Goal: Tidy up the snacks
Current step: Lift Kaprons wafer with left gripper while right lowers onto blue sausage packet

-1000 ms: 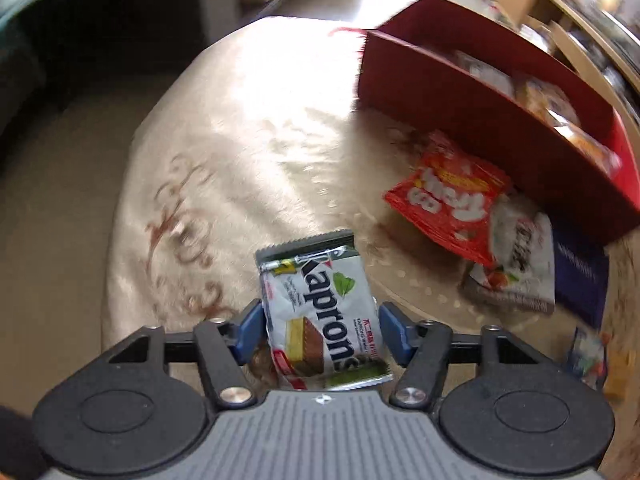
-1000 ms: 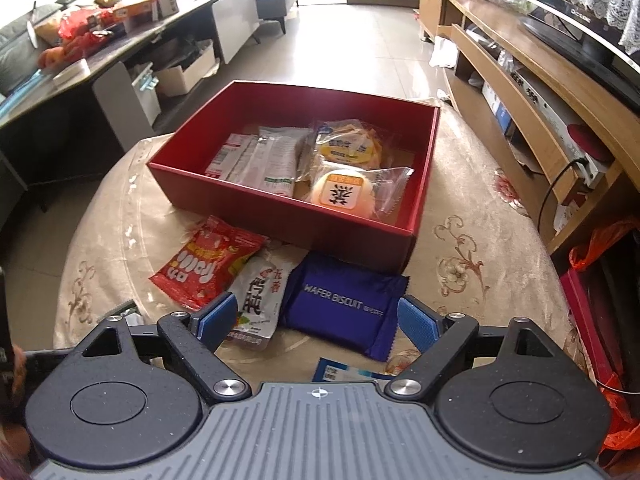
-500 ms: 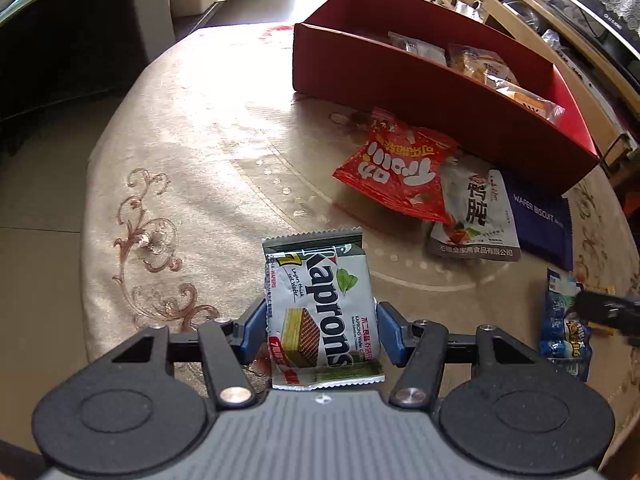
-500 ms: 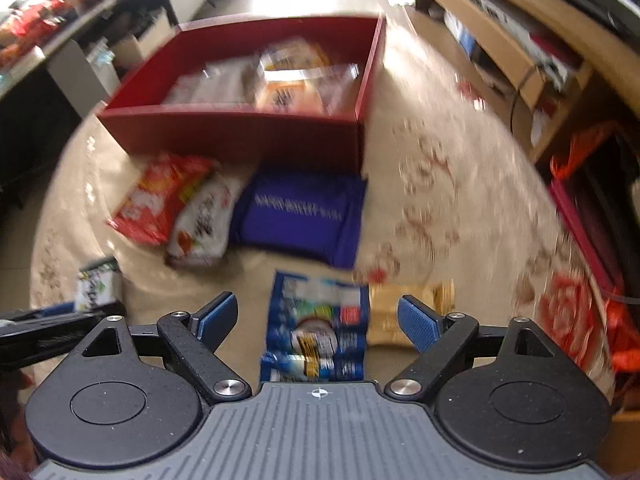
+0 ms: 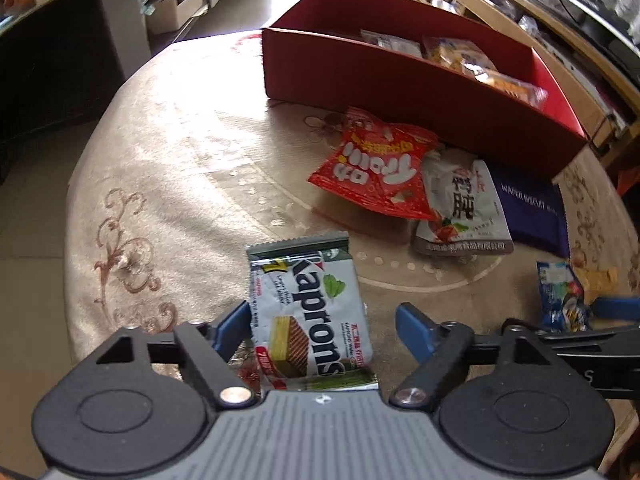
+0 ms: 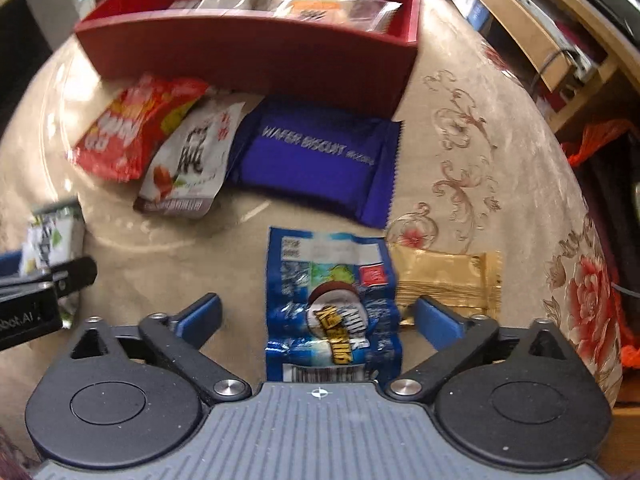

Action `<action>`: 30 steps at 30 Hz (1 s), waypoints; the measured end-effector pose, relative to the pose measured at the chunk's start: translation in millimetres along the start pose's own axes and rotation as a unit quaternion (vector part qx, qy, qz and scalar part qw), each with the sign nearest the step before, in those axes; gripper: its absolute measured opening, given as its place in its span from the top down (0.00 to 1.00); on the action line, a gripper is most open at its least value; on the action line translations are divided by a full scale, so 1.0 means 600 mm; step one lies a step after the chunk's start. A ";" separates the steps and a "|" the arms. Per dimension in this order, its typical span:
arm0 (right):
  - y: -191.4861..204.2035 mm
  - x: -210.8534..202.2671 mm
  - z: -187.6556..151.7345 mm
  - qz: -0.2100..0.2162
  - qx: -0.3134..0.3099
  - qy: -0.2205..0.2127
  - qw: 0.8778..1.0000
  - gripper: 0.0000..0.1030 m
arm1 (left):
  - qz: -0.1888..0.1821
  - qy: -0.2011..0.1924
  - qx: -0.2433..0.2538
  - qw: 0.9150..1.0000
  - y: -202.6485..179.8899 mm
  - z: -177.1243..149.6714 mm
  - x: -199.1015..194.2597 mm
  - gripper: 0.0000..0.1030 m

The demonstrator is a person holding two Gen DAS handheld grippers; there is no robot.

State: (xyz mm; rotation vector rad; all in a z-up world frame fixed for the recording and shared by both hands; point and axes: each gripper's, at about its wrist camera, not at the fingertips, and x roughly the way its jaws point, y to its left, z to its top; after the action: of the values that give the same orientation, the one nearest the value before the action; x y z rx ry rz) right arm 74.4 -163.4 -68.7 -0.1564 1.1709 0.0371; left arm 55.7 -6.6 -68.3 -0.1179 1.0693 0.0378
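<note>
My left gripper (image 5: 322, 320) has blue pads on black linkage arms with silver pivot screws. My right gripper (image 6: 318, 314) matches, above a ribbed grey housing marked with a small crosshair.

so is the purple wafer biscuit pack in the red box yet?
Out. The purple wafer biscuit pack lies flat on the tablecloth, against the red cardboard box's outer front wall.

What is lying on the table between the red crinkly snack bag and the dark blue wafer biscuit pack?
A white pouch with black Chinese lettering lies between the red bag and the blue wafer pack, partly under the red bag's edge. Both wrist views show it.
</note>
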 end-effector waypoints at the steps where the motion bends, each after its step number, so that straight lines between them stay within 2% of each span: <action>1: -0.001 0.000 0.000 0.003 0.007 0.000 1.000 0.00 | 0.004 -0.001 0.008 1.000 -0.005 -0.002 0.002 0.20; 6: -0.018 0.008 0.008 0.030 0.038 0.024 0.999 0.00 | 0.015 -0.001 0.022 1.000 -0.011 -0.004 0.005 0.18; 9: -0.017 0.002 0.003 0.030 0.030 0.027 0.999 0.00 | 0.020 0.001 0.028 0.999 -0.012 -0.006 0.004 0.20; 11: -0.009 -0.006 -0.006 0.035 0.017 0.025 0.999 0.03 | 0.022 0.001 0.025 0.999 -0.006 -0.006 -0.001 0.28; 14: 0.003 -0.020 -0.019 0.042 0.004 0.015 0.999 0.16 | 0.019 0.006 0.019 1.000 0.006 -0.006 -0.009 0.46; 15: 0.008 -0.026 -0.023 0.046 0.002 0.011 0.999 0.23 | 0.019 0.007 0.019 1.000 0.009 -0.007 -0.011 0.47; 21: 0.026 -0.044 -0.046 0.057 -0.006 0.007 0.998 0.25 | 0.007 0.016 0.022 1.000 0.023 -0.022 -0.024 0.48; 25: 0.034 -0.046 -0.048 0.063 -0.011 0.018 0.998 0.25 | 0.001 0.016 0.021 1.000 0.027 -0.025 -0.025 0.48; 28: 0.039 -0.042 -0.044 0.059 -0.015 0.018 0.998 0.22 | 0.005 0.015 0.026 1.000 0.020 -0.023 -0.022 0.41; 30: 0.034 -0.038 -0.038 0.061 -0.004 0.018 0.998 0.21 | -0.001 0.018 0.027 0.999 0.015 -0.021 -0.017 0.29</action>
State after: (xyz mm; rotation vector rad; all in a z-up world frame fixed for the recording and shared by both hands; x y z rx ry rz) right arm 42.2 -145.4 -58.4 -0.0929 1.2150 0.1464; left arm 38.9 1.3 -66.2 -0.0708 1.1057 0.0054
